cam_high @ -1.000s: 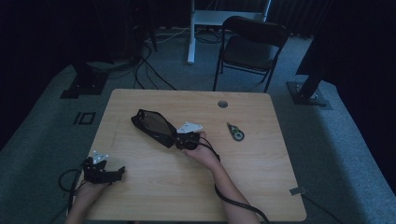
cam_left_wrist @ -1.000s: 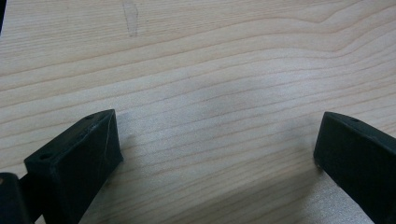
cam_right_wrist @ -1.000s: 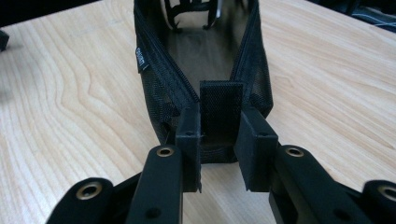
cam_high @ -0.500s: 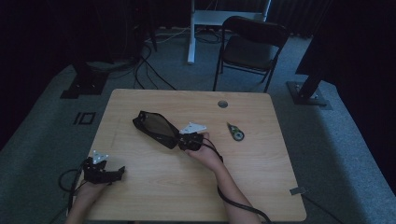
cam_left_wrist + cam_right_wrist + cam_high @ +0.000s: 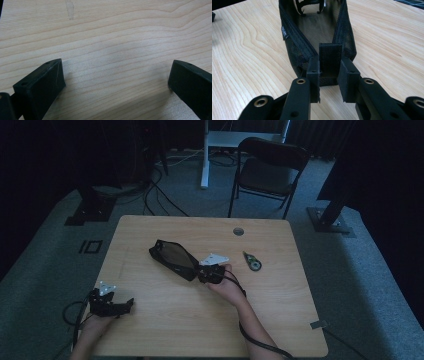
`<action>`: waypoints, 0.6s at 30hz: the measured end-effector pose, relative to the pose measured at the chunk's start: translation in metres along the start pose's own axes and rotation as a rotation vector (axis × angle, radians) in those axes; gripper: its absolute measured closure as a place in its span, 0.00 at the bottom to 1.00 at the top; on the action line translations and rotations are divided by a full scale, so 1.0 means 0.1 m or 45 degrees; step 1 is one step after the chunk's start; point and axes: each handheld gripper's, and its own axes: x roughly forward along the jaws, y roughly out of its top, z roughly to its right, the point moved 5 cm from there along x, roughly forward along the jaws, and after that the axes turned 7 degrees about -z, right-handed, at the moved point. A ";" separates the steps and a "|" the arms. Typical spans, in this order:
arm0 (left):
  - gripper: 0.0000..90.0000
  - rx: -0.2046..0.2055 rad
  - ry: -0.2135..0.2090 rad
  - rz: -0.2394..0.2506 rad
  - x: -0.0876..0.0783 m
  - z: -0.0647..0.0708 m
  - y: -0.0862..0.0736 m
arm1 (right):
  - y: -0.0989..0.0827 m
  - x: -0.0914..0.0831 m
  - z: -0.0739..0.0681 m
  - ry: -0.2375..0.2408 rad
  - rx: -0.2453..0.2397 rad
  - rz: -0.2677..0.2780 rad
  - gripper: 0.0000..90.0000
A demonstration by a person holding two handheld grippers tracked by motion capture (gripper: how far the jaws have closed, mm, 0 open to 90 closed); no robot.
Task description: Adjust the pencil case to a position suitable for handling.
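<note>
Dim grey carpet, a folding chair (image 5: 267, 167) and trailing cables surround a pale wooden worktop (image 5: 165, 320) seen from above. Near its middle lies a black mesh pouch (image 5: 172, 258), unzipped, its long axis running from the far left toward the near right in the high view. The right hand-held gripper (image 5: 210, 273) meets it at that near-right end: in the right gripper view the jaws stand narrow on either side of a black fabric tab (image 5: 330, 60) at the end of the pouch, and they look closed on it, with the open zipper mouth stretching straight away from the jaws. So the pouch lies directly ahead of the right hand-held gripper and along its line of reach, which suggests that any pull or lift would act along the pouch's length. The left hand-held gripper (image 5: 111, 302) rests at the near-left corner, well apart from the pouch, jaws spread wide over bare wood with nothing between them. A small green and black object (image 5: 252, 262), too small to identify, sits on the worktop to the right of the pouch, apart from both.
</note>
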 end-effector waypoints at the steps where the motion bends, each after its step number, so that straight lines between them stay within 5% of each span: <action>1: 0.01 0.000 0.000 0.000 0.00 0.00 0.00 | -0.01 -0.01 0.01 -0.004 0.003 0.002 0.81; 18: 0.01 0.000 0.000 0.000 0.00 0.00 0.00 | -0.18 -0.24 0.15 -0.050 0.050 0.001 0.81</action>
